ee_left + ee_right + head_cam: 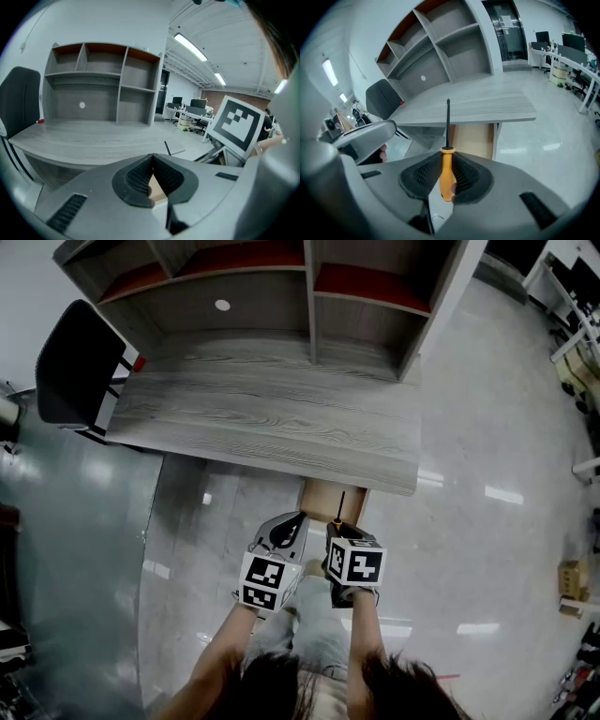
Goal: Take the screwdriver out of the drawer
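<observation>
R gripper [447, 157] clamps the screwdriver [447, 180] by its orange handle, shaft fwd, above the open drawer [474, 139] under the desk's [487, 110] front edge, prob. to clear it; L gripper [152, 161] jaws together, empty.

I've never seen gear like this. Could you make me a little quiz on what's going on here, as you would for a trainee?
1. True or false: the left gripper holds the screwdriver.
2. What colour is the screwdriver's handle? A green, B orange, C blue.
3. Fill in the gap: the drawer under the desk stands ____.

Key: 1 false: the right gripper is closed on it, and the left gripper's jaws are together with nothing between them. 2 B. 3 open.
</observation>
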`<state>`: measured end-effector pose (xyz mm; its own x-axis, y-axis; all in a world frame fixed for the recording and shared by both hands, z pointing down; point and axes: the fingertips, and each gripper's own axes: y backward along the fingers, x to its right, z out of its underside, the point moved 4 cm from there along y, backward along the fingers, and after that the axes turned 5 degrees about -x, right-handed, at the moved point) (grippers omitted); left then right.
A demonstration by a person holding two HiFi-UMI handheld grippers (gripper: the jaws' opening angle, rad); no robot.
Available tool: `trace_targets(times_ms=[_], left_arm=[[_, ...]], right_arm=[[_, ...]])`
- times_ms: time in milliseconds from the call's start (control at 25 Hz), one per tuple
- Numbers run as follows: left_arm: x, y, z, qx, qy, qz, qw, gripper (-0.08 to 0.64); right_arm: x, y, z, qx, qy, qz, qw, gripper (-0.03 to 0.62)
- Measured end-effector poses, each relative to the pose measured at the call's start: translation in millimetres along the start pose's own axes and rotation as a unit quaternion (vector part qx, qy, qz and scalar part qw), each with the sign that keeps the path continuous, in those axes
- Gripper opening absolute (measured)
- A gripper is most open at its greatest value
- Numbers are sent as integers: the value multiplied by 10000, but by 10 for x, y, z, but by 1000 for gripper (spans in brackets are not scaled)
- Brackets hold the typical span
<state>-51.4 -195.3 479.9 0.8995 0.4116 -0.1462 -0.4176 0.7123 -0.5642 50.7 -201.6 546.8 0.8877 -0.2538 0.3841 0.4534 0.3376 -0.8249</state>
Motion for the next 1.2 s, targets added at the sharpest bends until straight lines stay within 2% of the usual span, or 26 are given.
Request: trace_targets(times_ms=[240, 600, 1200], left_arm=[[108, 276, -178, 243, -85, 57, 9997, 17], [351, 658, -446, 612, -296, 187, 9975, 17], [752, 1245, -612, 917, -700, 451, 9923, 17]], right_arm=[[-167, 433, -63, 583, 208, 192, 9979, 83], [-352, 1000, -81, 1205, 473, 340, 9910, 83], [-674, 1707, 54, 1684, 971, 434, 9800, 83]])
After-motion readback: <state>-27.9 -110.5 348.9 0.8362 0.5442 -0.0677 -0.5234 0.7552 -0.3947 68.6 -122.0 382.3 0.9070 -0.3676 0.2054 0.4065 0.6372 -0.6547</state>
